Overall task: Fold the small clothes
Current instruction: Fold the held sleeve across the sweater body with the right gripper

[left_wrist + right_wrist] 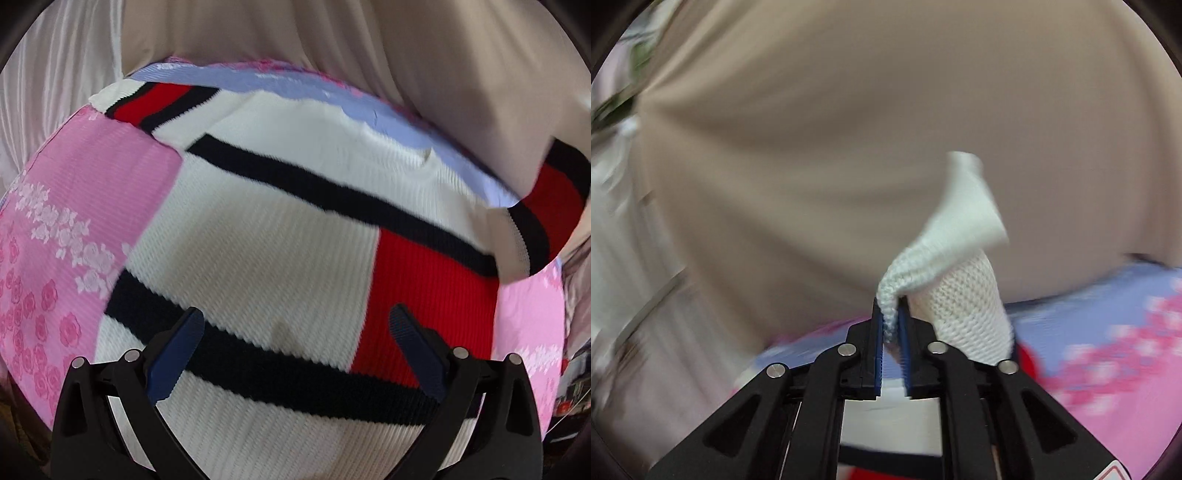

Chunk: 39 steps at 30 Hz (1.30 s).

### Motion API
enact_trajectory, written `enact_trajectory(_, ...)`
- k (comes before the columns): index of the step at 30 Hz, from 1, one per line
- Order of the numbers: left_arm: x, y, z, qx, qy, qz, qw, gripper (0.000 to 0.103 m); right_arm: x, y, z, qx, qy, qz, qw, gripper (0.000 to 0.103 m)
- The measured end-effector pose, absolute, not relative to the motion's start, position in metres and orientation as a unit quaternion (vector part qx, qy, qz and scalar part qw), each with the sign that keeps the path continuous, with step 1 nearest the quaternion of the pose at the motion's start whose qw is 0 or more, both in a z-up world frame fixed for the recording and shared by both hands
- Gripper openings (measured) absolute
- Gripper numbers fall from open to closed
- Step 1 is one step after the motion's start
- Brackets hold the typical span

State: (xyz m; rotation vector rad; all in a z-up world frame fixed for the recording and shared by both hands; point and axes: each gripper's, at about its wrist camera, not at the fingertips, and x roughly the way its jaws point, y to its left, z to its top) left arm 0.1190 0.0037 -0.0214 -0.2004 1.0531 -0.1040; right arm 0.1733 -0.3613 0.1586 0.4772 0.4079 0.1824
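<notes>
Both views show no writing; right gripper [891,314] pinches sweater [960,295].

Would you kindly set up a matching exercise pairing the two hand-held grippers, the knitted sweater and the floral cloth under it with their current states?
Things:
1. left hand-held gripper
2. right hand-held gripper
3. sweater
4. floral cloth

States:
A. pink, lies beneath the sweater
B. shut, pinching white knit
C. open, above the striped knit
D. white with black stripes and red blocks

Pairs: 1-C, 2-B, 3-D, 4-A
</notes>
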Motion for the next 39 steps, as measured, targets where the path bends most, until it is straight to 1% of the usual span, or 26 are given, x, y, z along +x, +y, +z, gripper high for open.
enact_trajectory(1, 0.124, 0.012, -0.017, -0.107, 0.493, -0.049, 0.862, 0.098, 0.190, -0.321, 0.153, 0.231, 0.216, 0.133, 0.939, 0.026)
enact_trajectory(2, 0.130, 0.019, -0.013, -0.116, 0.487, -0.049, 0.864, 0.098, 0.205, -0.287, 0.143, 0.227, 0.232, 0.165, 0.932, 0.046)
enact_trajectory(3, 0.137, 0.025, -0.010, -0.125, 0.484, -0.049, 0.865, 0.098, 0.217, -0.252, 0.126, 0.215, 0.249, 0.180, 0.927, 0.051)
enact_trajectory(5, 0.154, 0.039, -0.008, -0.144, 0.482, -0.050, 0.863, 0.098, 0.229, -0.205, 0.088, 0.193, 0.296, 0.170, 0.920, 0.052)
enact_trajectory(8, 0.183, 0.060, -0.006, -0.175, 0.470, -0.055, 0.863, 0.098, 0.212, -0.200, 0.037, 0.233, 0.341, 0.148, 0.898, 0.052)
enact_trajectory(12, 0.245, 0.074, -0.028, -0.235, 0.486, -0.061, 0.840, 0.098, 0.154, -0.253, -0.019, 0.272, 0.406, 0.031, 0.872, 0.056)
enact_trajectory(14, 0.276, 0.070, -0.046, -0.263, 0.504, -0.062, 0.820, 0.098, 0.134, -0.281, -0.040, 0.315, 0.426, -0.014, 0.848, 0.056)
enact_trajectory(17, 0.312, 0.046, -0.071, -0.272, 0.533, -0.058, 0.799, 0.098, 0.126, -0.321, -0.062, 0.396, 0.413, -0.037, 0.819, 0.056)
enact_trajectory(18, 0.321, 0.037, -0.078, -0.272, 0.539, -0.056, 0.795, 0.097, 0.129, -0.329, -0.066, 0.407, 0.410, -0.044, 0.815, 0.056)
enact_trajectory(19, 0.326, 0.031, -0.083, -0.275, 0.543, -0.054, 0.792, 0.091, 0.131, -0.336, -0.076, 0.422, 0.407, -0.045, 0.809, 0.056)
enact_trajectory(20, 0.331, 0.025, -0.086, -0.277, 0.545, -0.053, 0.789, 0.081, 0.136, -0.344, -0.083, 0.441, 0.403, -0.043, 0.801, 0.056)
enact_trajectory(21, 0.333, 0.019, -0.087, -0.265, 0.546, -0.039, 0.794, 0.077, 0.141, -0.352, -0.091, 0.461, 0.396, -0.042, 0.793, 0.056)
enact_trajectory(22, 0.335, 0.014, -0.084, -0.252, 0.537, -0.034, 0.804, 0.052, 0.144, -0.361, -0.099, 0.476, 0.392, -0.039, 0.787, 0.054)
enact_trajectory(23, 0.336, 0.010, -0.081, -0.248, 0.531, -0.054, 0.809, 0.017, 0.151, -0.365, -0.104, 0.489, 0.386, -0.039, 0.781, 0.033)
enact_trajectory(24, 0.340, 0.008, -0.080, -0.249, 0.532, -0.067, 0.807, 0.006, 0.155, -0.368, -0.104, 0.496, 0.379, -0.038, 0.781, 0.014)
enact_trajectory(25, 0.339, 0.011, -0.076, -0.254, 0.523, -0.066, 0.811, 0.006, 0.155, -0.370, -0.099, 0.499, 0.367, -0.042, 0.784, 0.011)
enact_trajectory(27, 0.333, 0.015, -0.068, -0.245, 0.505, -0.057, 0.826, 0.006, 0.145, -0.374, -0.080, 0.487, 0.325, -0.046, 0.810, 0.010)
enact_trajectory(29, 0.328, 0.019, -0.073, -0.238, 0.507, -0.050, 0.827, 0.006, 0.137, -0.378, -0.072, 0.467, 0.310, -0.053, 0.826, 0.010)
enact_trajectory(31, 0.325, 0.020, -0.092, -0.230, 0.530, -0.033, 0.816, 0.005, 0.137, -0.381, -0.089, 0.443, 0.348, -0.074, 0.823, 0.010)
enact_trajectory(32, 0.320, 0.022, -0.098, -0.238, 0.519, -0.036, 0.820, 0.005, 0.143, -0.382, -0.107, 0.428, 0.385, -0.089, 0.812, 0.008)
enact_trajectory(33, 0.318, 0.021, -0.097, -0.234, 0.515, -0.037, 0.824, 0.005, 0.143, -0.383, -0.119, 0.436, 0.390, -0.084, 0.807, 0.007)
enact_trajectory(36, 0.319, 0.015, -0.096, -0.215, 0.514, -0.040, 0.829, 0.006, 0.136, -0.377, -0.091, 0.431, 0.370, -0.086, 0.818, 0.010)
enact_trajectory(39, 0.319, 0.013, -0.097, -0.216, 0.512, -0.046, 0.831, 0.007, 0.127, -0.360, -0.060, 0.384, 0.351, -0.112, 0.847, 0.012)
